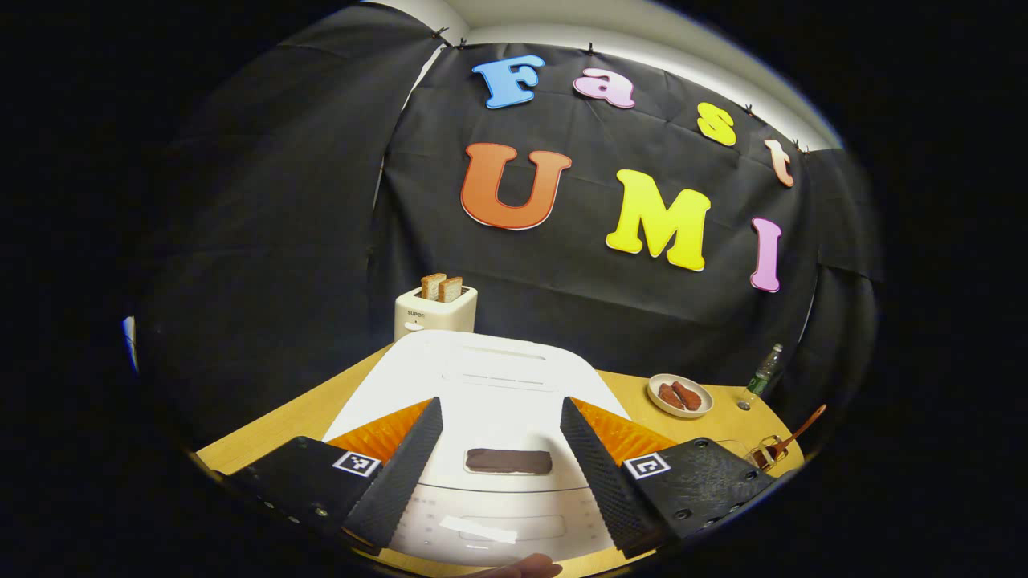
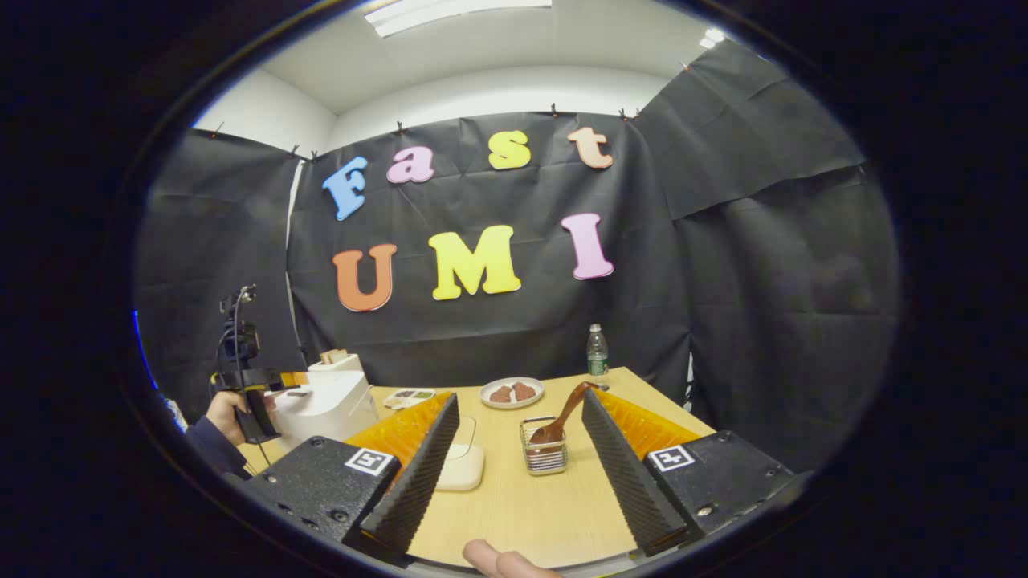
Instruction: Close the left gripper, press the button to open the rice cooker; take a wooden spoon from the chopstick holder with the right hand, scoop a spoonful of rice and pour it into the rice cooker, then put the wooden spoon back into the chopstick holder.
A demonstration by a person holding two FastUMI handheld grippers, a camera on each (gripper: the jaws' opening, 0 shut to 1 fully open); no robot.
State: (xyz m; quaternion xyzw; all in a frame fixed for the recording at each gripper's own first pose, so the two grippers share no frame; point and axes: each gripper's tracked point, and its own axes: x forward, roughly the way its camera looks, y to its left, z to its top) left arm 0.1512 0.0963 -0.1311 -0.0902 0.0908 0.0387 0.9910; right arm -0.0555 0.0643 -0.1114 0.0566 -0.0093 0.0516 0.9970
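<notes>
The white rice cooker (image 1: 498, 385) stands shut directly ahead in the left gripper view, with a dark oblong button (image 1: 508, 461) on its front. My left gripper (image 1: 499, 405) hangs open just above the lid, its fingers spread to either side of the button. The right gripper view shows a wire chopstick holder (image 2: 544, 456) on the table with a wooden spoon (image 2: 566, 413) leaning in it. My right gripper (image 2: 520, 401) is open and empty, short of the holder. A white rice dish (image 2: 462, 466) lies left of the holder. The same holder (image 1: 773, 451) sits far right of the cooker.
A toaster (image 1: 436, 311) with two bread slices stands behind the cooker. A plate of sausages (image 2: 511, 392), a bottle (image 2: 597, 352) and a small divided tray (image 2: 409, 396) sit at the back of the wooden table (image 2: 522, 514). A hand (image 2: 221, 417) holds the other gripper beside the cooker (image 2: 325, 409).
</notes>
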